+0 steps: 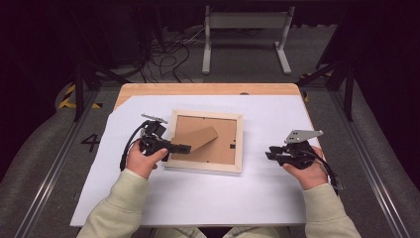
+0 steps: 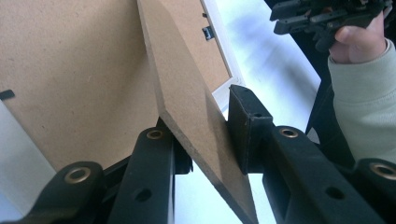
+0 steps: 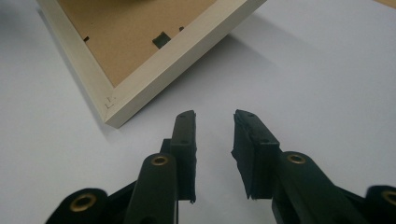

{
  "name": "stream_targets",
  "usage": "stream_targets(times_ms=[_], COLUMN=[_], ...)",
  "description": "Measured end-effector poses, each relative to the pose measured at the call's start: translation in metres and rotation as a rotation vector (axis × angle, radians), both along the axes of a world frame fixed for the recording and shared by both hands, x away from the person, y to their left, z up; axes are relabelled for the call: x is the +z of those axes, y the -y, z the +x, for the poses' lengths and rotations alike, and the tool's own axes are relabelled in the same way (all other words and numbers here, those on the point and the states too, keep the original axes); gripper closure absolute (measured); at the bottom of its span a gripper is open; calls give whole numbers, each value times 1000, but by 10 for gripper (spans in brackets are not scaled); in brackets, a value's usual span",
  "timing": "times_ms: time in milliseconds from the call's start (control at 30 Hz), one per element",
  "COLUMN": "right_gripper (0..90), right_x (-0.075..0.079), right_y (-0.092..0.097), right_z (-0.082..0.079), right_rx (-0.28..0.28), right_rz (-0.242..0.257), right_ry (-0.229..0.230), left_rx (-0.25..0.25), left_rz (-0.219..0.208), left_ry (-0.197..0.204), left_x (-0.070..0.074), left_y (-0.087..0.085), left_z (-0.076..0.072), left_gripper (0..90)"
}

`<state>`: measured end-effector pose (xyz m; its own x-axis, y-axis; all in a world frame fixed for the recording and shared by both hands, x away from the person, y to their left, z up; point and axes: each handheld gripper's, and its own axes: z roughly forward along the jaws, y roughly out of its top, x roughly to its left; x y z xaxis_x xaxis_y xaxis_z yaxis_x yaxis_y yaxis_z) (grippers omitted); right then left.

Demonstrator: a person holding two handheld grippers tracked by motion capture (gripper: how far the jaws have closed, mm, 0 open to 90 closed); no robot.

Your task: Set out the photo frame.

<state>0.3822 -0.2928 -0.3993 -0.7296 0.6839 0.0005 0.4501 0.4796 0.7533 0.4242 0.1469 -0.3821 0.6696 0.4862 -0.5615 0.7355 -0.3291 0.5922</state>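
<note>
A pale wooden picture frame (image 1: 238,144) lies face down on the white sheet, its brown backing (image 1: 225,131) facing up. The backing's brown fold-out stand (image 1: 198,137) is lifted at an angle. My left gripper (image 1: 184,148) reaches in from the frame's left side. In the left gripper view the stand (image 2: 187,93) runs between the jaws, and both pads touch it, so the gripper (image 2: 203,116) is shut on it. My right gripper (image 1: 270,154) rests to the right of the frame. In the right gripper view it (image 3: 214,116) stands open over bare sheet, just short of the frame's corner (image 3: 112,109).
The white sheet (image 1: 198,198) covers most of a wooden table (image 1: 208,89). Beyond the far edge stand a white metal frame (image 1: 245,22) and loose cables (image 1: 168,54) on the floor. Black rails run along both sides of the table.
</note>
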Motion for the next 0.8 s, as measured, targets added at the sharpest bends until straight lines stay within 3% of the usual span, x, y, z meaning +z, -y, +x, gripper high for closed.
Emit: stream_targets(times_ms=[600, 800], right_gripper=[681, 621], right_x=[8, 12], right_y=[-9, -12], right_z=[6, 7], right_rx=[34, 48], right_rz=[24, 52], right_ry=[13, 10], left_rx=[0, 2], left_rz=[-18, -34], left_ry=[12, 4], left_x=[3, 0], left_y=[-8, -12], left_z=[-20, -24], left_gripper=[765, 781])
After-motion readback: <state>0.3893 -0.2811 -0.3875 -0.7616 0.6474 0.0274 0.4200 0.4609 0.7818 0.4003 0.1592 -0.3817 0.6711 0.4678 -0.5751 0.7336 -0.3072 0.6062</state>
